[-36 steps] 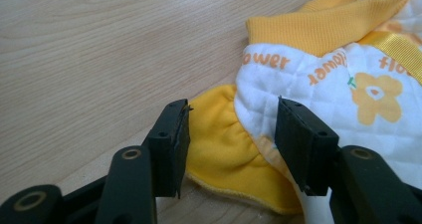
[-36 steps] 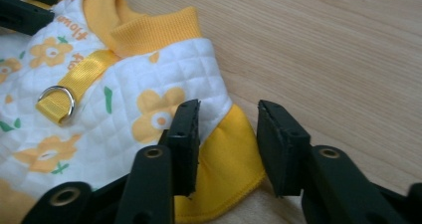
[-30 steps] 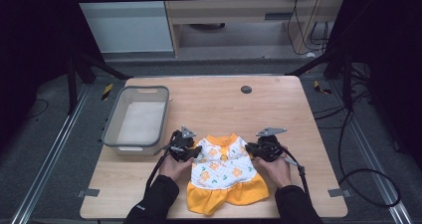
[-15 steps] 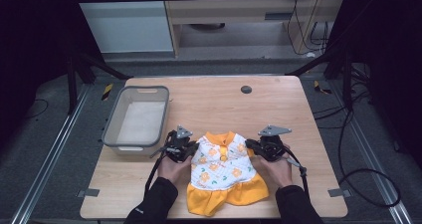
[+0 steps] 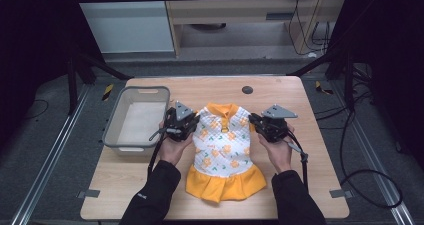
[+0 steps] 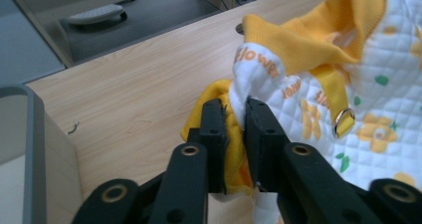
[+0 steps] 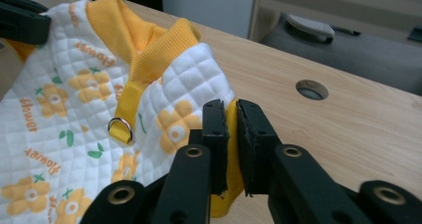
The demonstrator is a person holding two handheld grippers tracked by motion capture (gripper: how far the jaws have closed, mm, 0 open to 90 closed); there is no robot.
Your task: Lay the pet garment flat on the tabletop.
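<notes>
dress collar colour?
Yellow-orange ribbed knit; the collar tops the white quilted dress with orange flowers. Best seen in the right gripper view.

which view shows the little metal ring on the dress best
The left gripper view: the metal ring hangs large and sharp on its yellow strap. The right gripper view shows it smaller; in the high view it is a speck.

A: What garment is shown?
B: A small quilted white dress (image 5: 221,142) printed with orange flowers and green leaves, with an orange ribbed collar, an orange ruffled hem, and a metal ring below the collar.

A: How is it posed?
B: Front up, collar away from the person, shoulders raised off the wooden table (image 5: 210,87), hem resting on it.
</notes>
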